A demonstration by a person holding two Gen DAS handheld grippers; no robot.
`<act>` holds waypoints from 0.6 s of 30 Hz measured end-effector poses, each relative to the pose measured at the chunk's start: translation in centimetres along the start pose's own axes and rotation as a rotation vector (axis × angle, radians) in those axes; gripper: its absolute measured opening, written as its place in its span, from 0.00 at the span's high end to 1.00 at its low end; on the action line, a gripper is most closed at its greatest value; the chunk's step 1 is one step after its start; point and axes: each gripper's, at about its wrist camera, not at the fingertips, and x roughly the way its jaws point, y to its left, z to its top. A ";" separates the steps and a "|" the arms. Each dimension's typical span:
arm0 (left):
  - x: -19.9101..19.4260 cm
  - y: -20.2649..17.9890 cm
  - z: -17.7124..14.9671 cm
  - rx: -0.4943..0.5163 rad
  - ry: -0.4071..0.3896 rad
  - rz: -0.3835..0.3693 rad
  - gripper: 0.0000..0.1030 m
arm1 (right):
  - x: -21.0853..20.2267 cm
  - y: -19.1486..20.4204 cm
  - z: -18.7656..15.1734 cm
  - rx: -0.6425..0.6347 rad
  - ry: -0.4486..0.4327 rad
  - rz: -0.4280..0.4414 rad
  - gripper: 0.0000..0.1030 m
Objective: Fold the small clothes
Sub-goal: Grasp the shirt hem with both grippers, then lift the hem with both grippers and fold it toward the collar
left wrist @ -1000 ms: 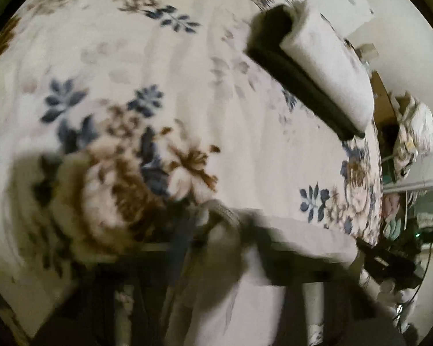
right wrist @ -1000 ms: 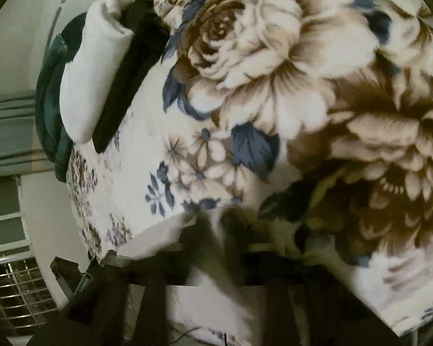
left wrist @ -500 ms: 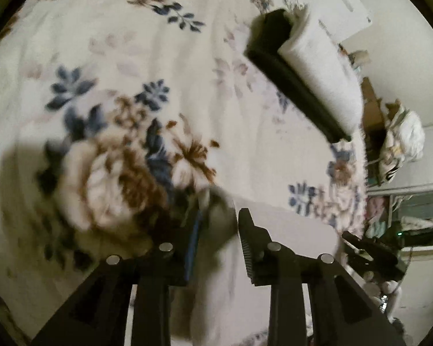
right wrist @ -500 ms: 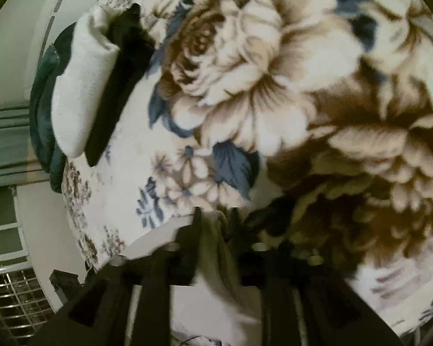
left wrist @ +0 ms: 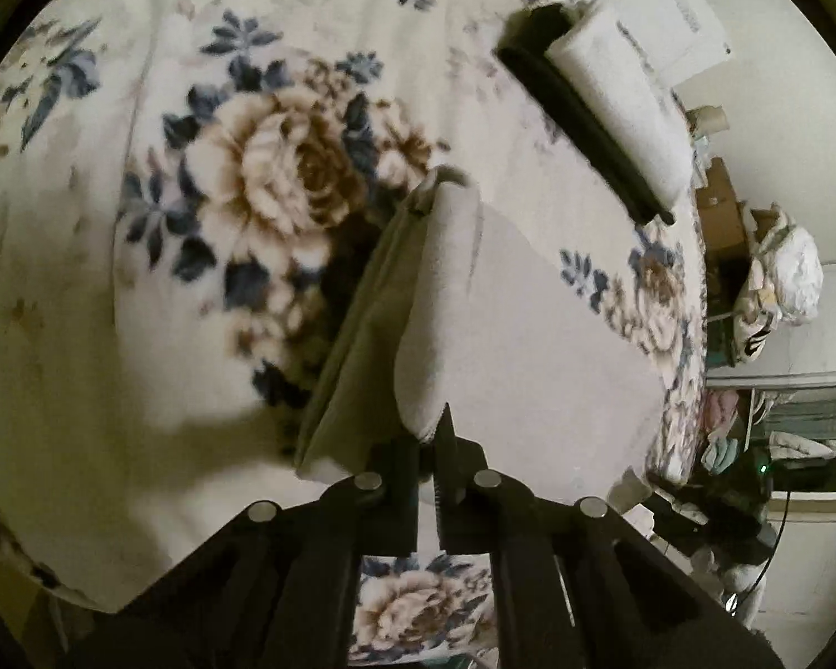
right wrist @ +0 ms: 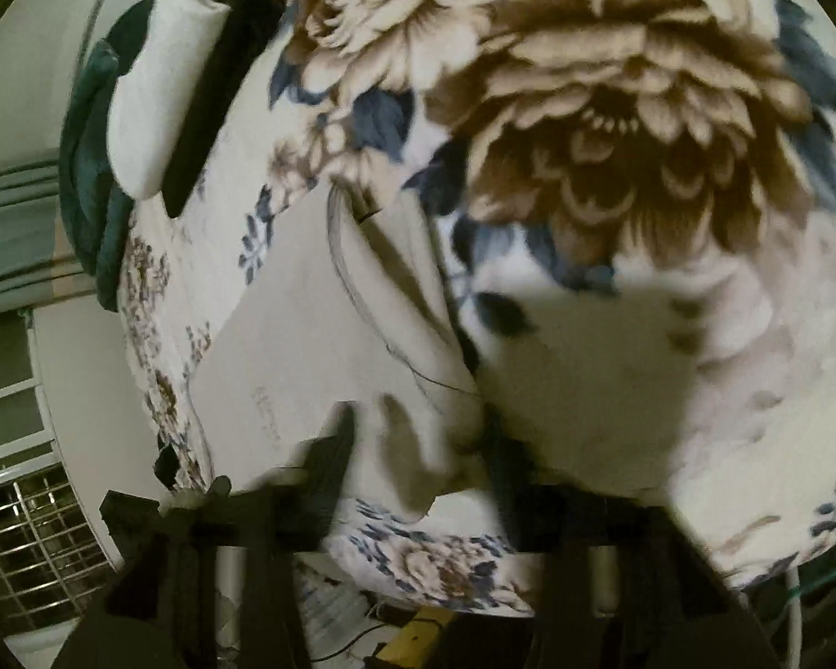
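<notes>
- Pale grey fabric: a small garment (left wrist: 529, 345) lies on the floral blanket (left wrist: 139, 223) that covers the bed, near the blanket's edge closest to both cameras.
- Landmark for positions: the folded stack at the far side of the blanket, a white folded piece (left wrist: 624, 95) lying on a black folded piece (left wrist: 585, 128).
- Left wrist view: garment sits well apart from the stack, on the camera side of it. One edge of the garment is lifted into a raised fold that runs from the gripper away toward the stack.
- Left gripper (left wrist: 429, 479): jaws narrow, closed on the near end of the raised fold; cloth is visible between the fingers.
- Right wrist view: same garment (right wrist: 317, 345) appears below and right of the stack's white piece (right wrist: 156, 95) and black piece (right wrist: 217, 89). A dark green cloth (right wrist: 92, 167) lies on the far side of the stack, just beside it.
- Right gripper (right wrist: 418, 446): fingers blurred; the garment's near edge is bunched between them. Jaws stand apart with cloth in the gap; cannot tell whether they actually clamp it.
- Beyond the blanket, right of the stack in the left view: white bundle (left wrist: 780, 273) and shelving (left wrist: 780, 435), details unclear.
</notes>
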 end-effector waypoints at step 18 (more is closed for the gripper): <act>-1.2 4.7 1.2 -0.133 -0.005 -0.181 0.39 | -0.1 -1.4 2.3 -0.066 0.036 0.037 0.38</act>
